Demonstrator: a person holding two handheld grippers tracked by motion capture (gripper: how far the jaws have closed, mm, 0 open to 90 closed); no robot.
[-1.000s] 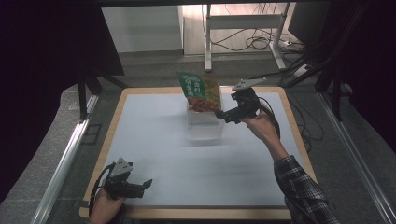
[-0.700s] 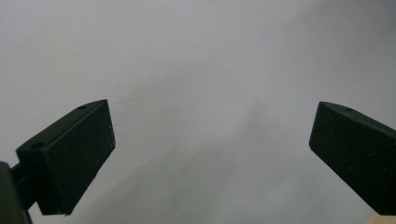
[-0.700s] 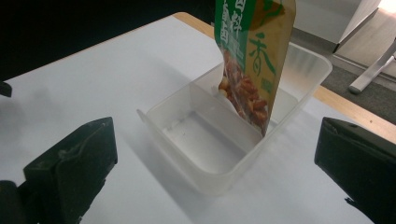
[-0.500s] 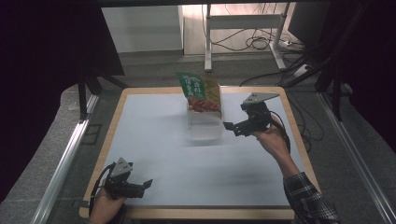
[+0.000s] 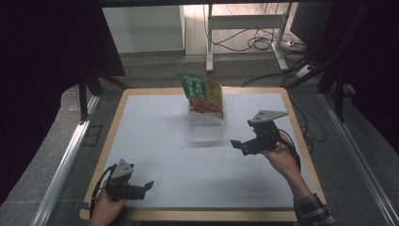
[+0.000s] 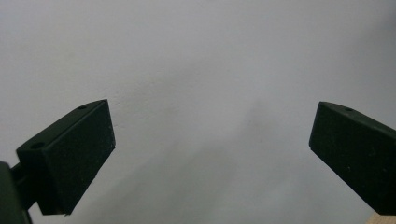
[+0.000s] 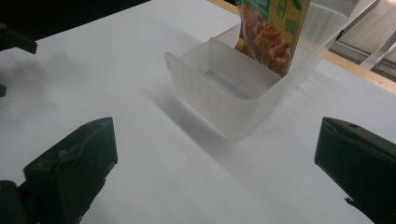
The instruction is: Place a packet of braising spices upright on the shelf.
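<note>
A clear plastic bin (image 5: 206, 126) (image 7: 243, 88) stands on the white table top toward the back middle. A green and yellow food pouch (image 5: 200, 93) (image 7: 273, 32) stands upright in its far end; the near part holds nothing I can see. My right gripper (image 5: 239, 144) (image 7: 215, 163) hovers open to the right of the bin, jaws wide apart and pointing toward it, with nothing between them. My left gripper (image 5: 147, 187) (image 6: 210, 144) rests open near the front left of the table, over bare white surface.
The white table (image 5: 155, 141) has a wooden rim (image 5: 301, 136). A metal rail (image 5: 61, 165) runs along the left side. Behind the table are desk legs (image 5: 209, 42) and cables (image 5: 263, 42) on the floor. Dark surfaces stand at both sides.
My right gripper has drawn back from the pouch and bin, moving right and toward the front, and now stands open and apart from them. The left gripper has stayed put.
</note>
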